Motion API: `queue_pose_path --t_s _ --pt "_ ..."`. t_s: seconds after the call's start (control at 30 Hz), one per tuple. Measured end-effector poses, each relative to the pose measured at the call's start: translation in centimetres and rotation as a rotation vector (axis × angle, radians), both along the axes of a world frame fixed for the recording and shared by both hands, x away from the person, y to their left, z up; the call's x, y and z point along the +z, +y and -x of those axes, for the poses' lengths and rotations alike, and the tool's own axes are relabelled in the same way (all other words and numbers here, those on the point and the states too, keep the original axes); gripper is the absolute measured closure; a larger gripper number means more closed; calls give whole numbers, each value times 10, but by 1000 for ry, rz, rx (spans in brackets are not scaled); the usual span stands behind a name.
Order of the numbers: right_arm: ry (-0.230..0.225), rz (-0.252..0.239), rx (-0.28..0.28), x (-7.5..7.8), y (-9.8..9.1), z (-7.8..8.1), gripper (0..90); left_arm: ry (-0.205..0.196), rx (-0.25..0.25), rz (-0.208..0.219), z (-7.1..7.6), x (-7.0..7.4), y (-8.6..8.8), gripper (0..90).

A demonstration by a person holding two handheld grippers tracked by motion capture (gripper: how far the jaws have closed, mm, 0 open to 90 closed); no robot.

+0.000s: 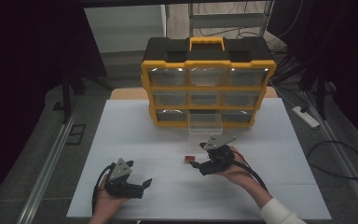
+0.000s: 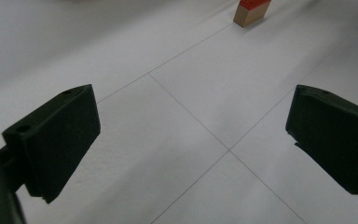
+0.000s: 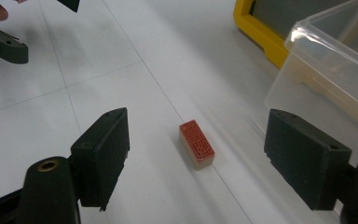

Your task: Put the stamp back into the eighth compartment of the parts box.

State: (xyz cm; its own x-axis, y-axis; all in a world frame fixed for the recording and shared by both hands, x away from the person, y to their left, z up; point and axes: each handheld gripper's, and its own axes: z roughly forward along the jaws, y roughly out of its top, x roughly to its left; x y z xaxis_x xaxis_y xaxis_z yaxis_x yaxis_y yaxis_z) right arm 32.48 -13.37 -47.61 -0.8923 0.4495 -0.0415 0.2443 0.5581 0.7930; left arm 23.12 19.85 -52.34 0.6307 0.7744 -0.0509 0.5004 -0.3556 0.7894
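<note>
White tabletop (image 1: 135, 126) carries a yellow drawer organizer (image 1: 208, 84) at twelve o'clock. Right gripper (image 3: 196, 154) gapes wide around the red-topped seal stamp (image 3: 196, 144), untouched, lying flat; left gripper (image 2: 191, 140) at seven o'clock spreads wide, empty

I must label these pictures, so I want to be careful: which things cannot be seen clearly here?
- Red-topped block: in the left gripper view the top edge cuts it off; in the high view it is too small to read its carved pattern.
- Drawers of the yellow organizer: contents hidden by glare and dimness in the high view.
- Pulled-out clear drawer: cut off by the right edge in the right gripper view.
</note>
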Motion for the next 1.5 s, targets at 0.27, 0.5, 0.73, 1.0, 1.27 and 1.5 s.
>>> queue_pose_path --t_s 0.27,0.5,0.73,1.0,1.27,1.5 --pt "14 29 15 -7 11 -7 229 -2 1 2 0 0 0 30" --pt "39 59 32 -14 22 -15 236 -1 -1 -1 0 0 0 30" --pt "58 104 42 -24 30 -22 239 -1 -2 -7 0 0 0 31" --pt "84 153 44 -34 32 -29 273 -1 -4 -7 0 0 0 32" --pt "76 170 47 -38 36 -32 323 0 -7 -10 0 0 -1 32" --pt "79 184 63 -40 37 -32 408 -1 -9 -10 0 0 -1 32"
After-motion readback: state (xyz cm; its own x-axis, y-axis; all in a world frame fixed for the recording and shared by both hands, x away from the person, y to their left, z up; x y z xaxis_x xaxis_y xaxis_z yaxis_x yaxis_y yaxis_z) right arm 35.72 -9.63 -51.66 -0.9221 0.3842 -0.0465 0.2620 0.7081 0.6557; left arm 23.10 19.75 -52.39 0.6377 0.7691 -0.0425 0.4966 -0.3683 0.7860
